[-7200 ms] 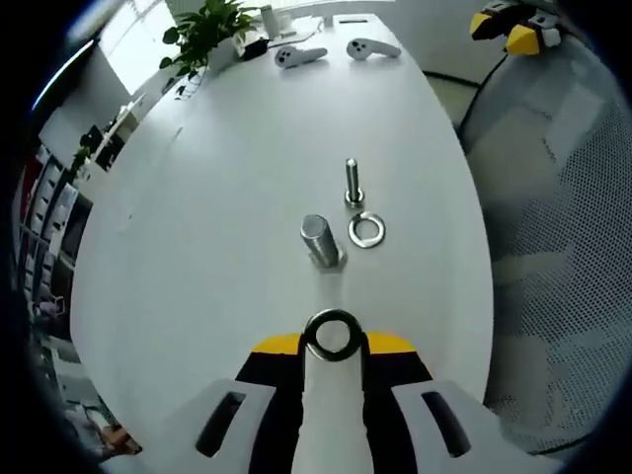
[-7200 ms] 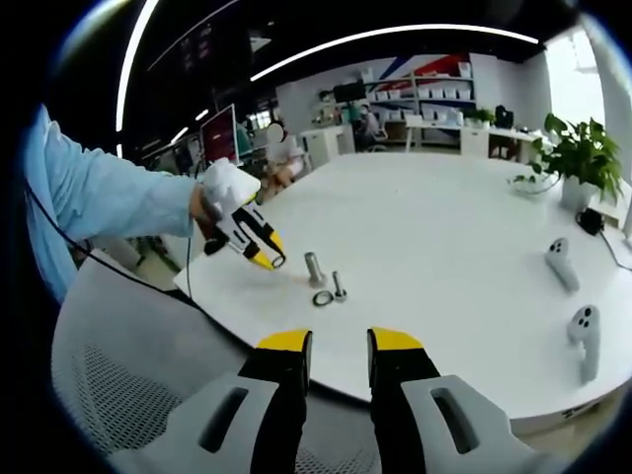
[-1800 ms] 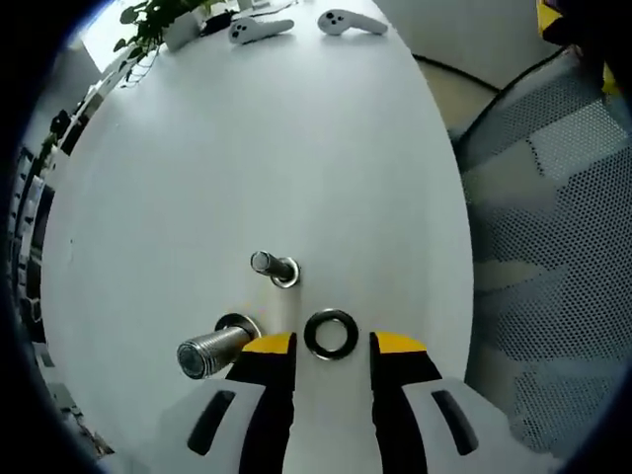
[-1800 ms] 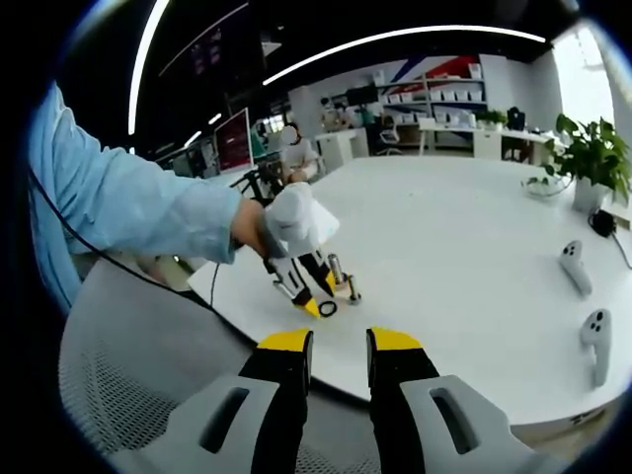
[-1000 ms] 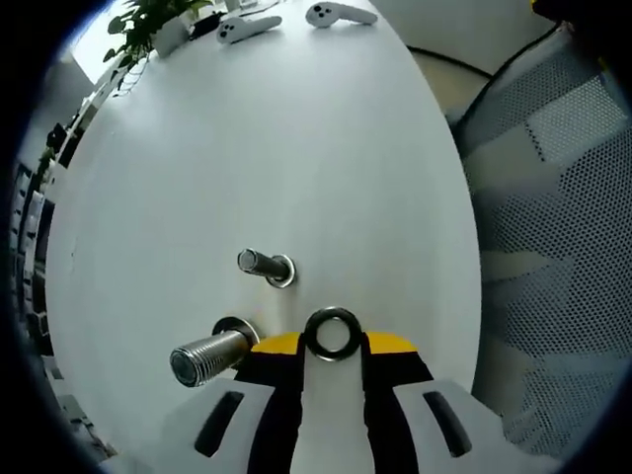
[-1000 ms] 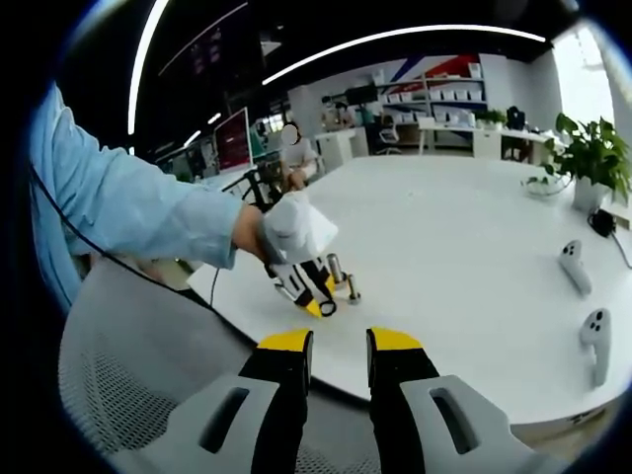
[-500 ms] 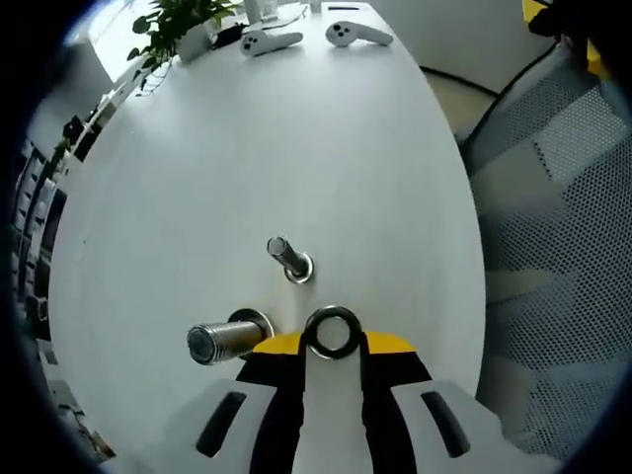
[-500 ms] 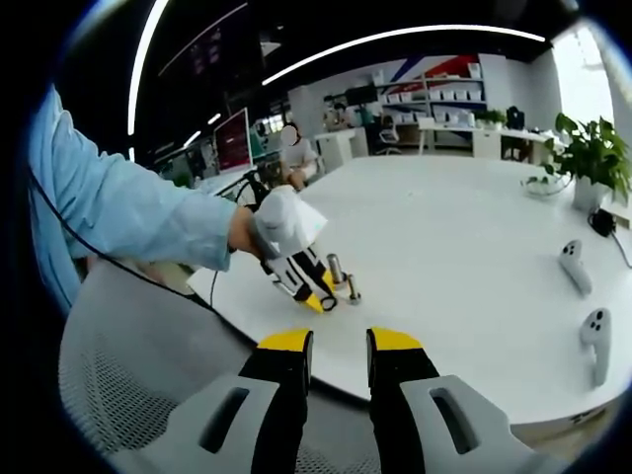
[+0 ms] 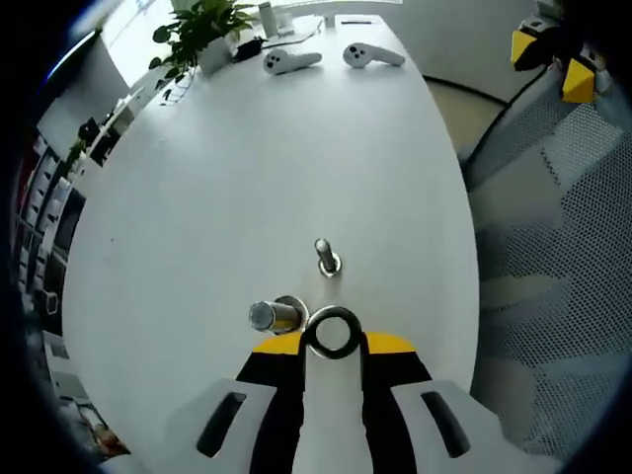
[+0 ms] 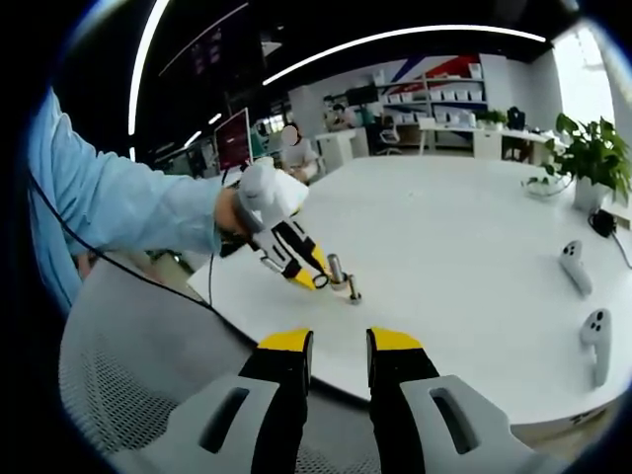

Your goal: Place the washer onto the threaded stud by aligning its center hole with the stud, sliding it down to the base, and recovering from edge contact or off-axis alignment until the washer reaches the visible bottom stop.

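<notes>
In the left gripper view my left gripper (image 9: 332, 342) is shut on a steel washer (image 9: 332, 312), which it holds flat between the yellow tips. A thick threaded stud (image 9: 273, 315) stands on the white table (image 9: 247, 168) just left of the washer, with a ring around its base. Beyond the washer stands a thin bolt (image 9: 325, 256). The right gripper view shows the left gripper (image 10: 296, 259) in a person's hand, its tip beside the stud (image 10: 336, 268) and the thin bolt (image 10: 353, 291). My right gripper (image 10: 336, 346) hangs open over a mesh chair, off the table.
Two white controllers (image 9: 291, 61) (image 9: 373, 55) and a potted plant (image 9: 202, 30) sit at the table's far end. A grey mesh chair (image 9: 553, 257) stands along the table's right edge. A light blue sleeve (image 10: 109, 212) reaches in from the left.
The left gripper closed on the washer on the table, then lifted it and carried it next to the thick stud. The right gripper has stayed still.
</notes>
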